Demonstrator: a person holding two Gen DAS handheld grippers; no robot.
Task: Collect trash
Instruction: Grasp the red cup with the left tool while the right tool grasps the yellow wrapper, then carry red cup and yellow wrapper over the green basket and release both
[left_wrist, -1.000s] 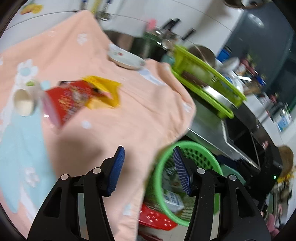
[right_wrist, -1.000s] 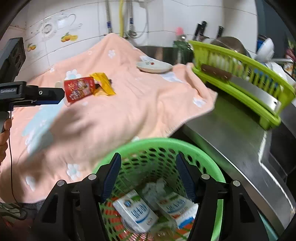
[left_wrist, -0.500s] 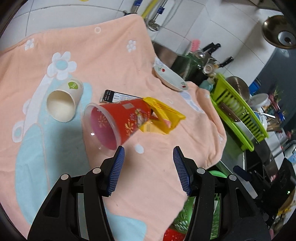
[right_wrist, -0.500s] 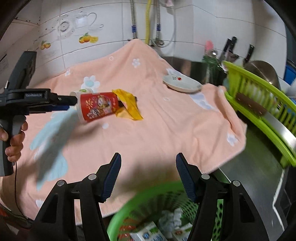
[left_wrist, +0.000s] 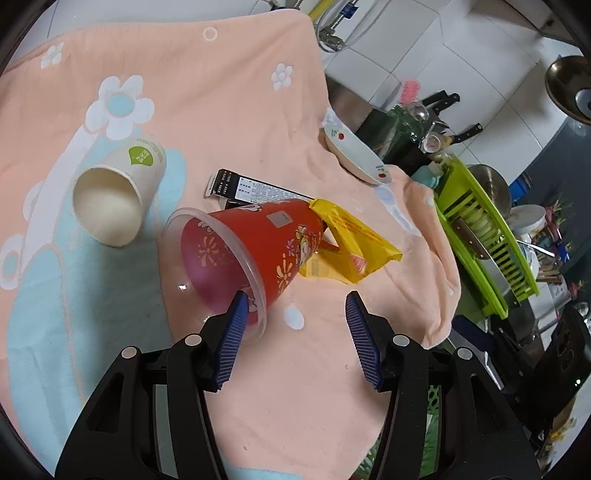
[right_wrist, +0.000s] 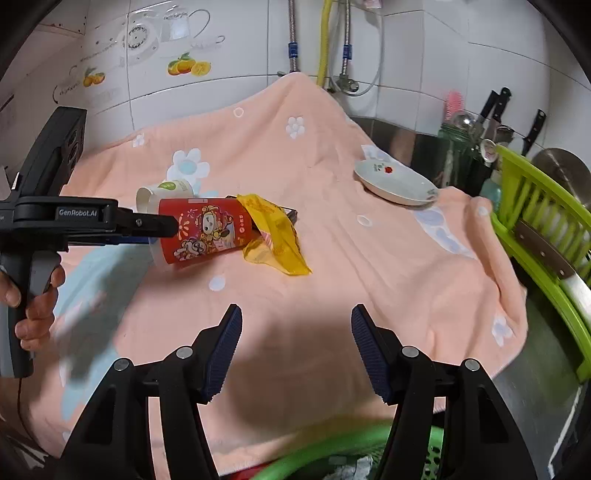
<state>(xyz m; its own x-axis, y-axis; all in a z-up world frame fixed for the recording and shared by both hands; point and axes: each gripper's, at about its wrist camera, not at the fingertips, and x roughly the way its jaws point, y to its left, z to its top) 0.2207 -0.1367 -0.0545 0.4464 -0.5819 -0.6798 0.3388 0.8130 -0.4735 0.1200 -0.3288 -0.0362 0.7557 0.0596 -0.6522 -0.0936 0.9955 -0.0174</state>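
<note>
Trash lying mid-towel (right_wrist: 332, 258): red cup (left_wrist: 255, 251) tipped on its side, clear rim facing the left gripper (left_wrist: 293, 325), yellow wrapper (left_wrist: 347, 245) touching its base, black packet (left_wrist: 251, 190) tucked behind both, white paper cup (left_wrist: 118, 195) on its side just beside the red one, toward the towel's left edge. Left gripper released, jaws standing apart, nothing pinched; left pad sitting right at the red cup's rim, contact unclear, right pad over bare towel. Right gripper (right_wrist: 295, 347) also released and empty, hovering over the towel's near edge, well short of the trash. Green basket (right_wrist: 332, 454) showing just below that near edge, some crumpled paper visible inside. White dish (right_wrist: 395, 182) resting at the towel's far right corner, green dish rack (right_wrist: 546, 236) off the right edge. Person's hand (right_wrist: 35, 295) gripping the left tool's handle.
</note>
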